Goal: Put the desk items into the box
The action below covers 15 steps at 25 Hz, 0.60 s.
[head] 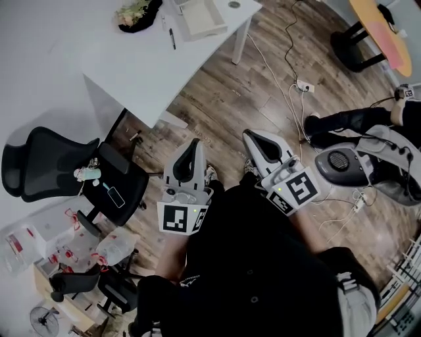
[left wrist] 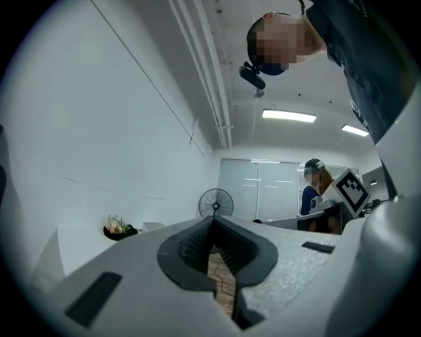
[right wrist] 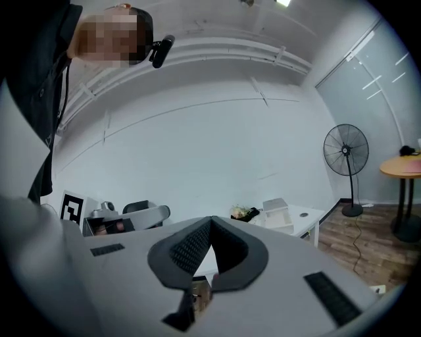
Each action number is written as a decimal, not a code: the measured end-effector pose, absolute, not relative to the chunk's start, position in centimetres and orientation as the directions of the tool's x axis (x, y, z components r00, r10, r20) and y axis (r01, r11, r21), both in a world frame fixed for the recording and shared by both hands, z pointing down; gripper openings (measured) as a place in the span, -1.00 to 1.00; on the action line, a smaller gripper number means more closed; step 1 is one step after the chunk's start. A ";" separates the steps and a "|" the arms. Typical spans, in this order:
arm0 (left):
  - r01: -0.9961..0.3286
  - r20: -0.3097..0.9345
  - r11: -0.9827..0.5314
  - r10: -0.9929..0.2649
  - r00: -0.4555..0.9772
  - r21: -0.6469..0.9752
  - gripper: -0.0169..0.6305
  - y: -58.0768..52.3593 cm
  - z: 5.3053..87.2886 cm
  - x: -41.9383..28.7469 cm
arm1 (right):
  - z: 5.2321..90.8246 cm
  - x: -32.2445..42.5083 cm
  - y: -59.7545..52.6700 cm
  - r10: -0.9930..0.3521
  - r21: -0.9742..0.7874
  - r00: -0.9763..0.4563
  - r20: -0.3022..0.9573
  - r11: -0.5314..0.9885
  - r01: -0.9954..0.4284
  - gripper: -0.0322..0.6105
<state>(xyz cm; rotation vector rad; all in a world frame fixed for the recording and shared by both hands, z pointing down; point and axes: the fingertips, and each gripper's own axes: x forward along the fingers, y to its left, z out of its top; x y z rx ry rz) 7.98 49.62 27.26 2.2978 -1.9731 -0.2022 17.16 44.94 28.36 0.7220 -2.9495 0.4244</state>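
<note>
- The left gripper [head: 191, 156] [left wrist: 212, 227] was grey hard plastic with black ribbed pads. Its jaws were together at the tips with nothing between them.
- The right gripper [head: 260, 141] [right wrist: 210, 229] was of the same make. Its jaws were likewise closed tip to tip and held nothing.
- Each gripper carried a cube with black-and-white square markers, and both were held close to the person's dark-clothed body over the wood-plank floor [head: 263, 99].
- The box [head: 203, 16] [right wrist: 276, 209] was a shallow, pale, open-topped rectangle on the smooth white desk [head: 131, 66] [right wrist: 309, 217]. What lay in it could not be made out.
- A slim dark pen [head: 172, 38] lay on the desk just beside the box.
- A bunch of pale flowers [head: 133, 11] [left wrist: 117, 227] [right wrist: 243, 212] rested on something black, a little further along the desk.
- All these desk items lay well apart from both grippers, ahead of them and across a stretch of floor.
- A black mesh-backed office chair [head: 39, 168] stood to the left, and thin cables [head: 283, 72] trailed over the floor on the right.
</note>
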 end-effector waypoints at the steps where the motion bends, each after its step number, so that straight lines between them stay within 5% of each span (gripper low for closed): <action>1: -0.972 -0.035 -0.156 -0.988 0.153 0.173 -0.93 49.2 27.1 8.9 | 28.4 18.0 44.8 -0.436 -0.254 -0.889 0.138 0.852 -0.457 -0.90; 15: -0.981 -0.081 -0.077 -0.995 0.063 0.180 -0.93 44.8 25.6 21.0 | 27.8 30.5 39.9 -0.426 -0.217 -0.898 0.110 0.871 -0.440 -0.90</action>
